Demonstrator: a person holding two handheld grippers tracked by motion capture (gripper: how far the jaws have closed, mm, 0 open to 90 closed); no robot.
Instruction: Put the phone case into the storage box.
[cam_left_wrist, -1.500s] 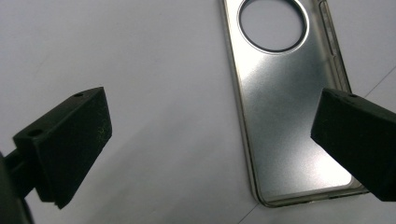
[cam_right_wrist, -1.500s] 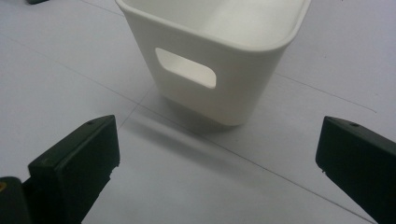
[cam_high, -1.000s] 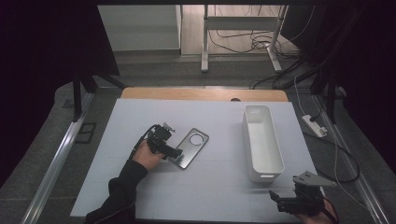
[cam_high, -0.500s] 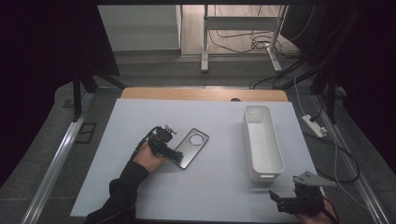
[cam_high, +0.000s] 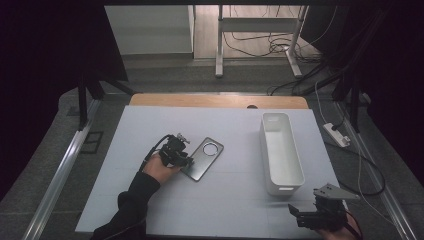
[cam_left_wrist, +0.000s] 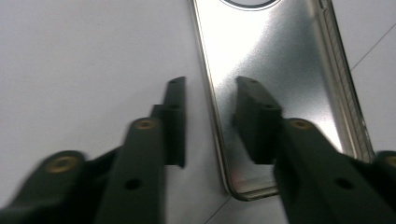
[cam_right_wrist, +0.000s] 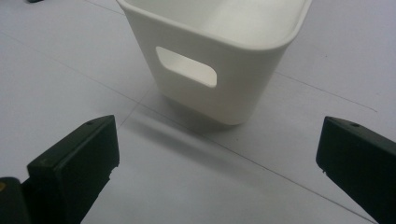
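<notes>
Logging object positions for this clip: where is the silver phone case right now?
In the high view the silver phone case lies flat on the white table, left of centre, its near edge between the jaws of the left claw, well left of the white bin.

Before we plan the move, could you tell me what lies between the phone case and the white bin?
Nothing: in the high view, only bare white table separates the phone case from the bin.

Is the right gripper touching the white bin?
Apart. In the right gripper view, the right gripper stands wide open, and bare table lies between it and the white bin.
</notes>
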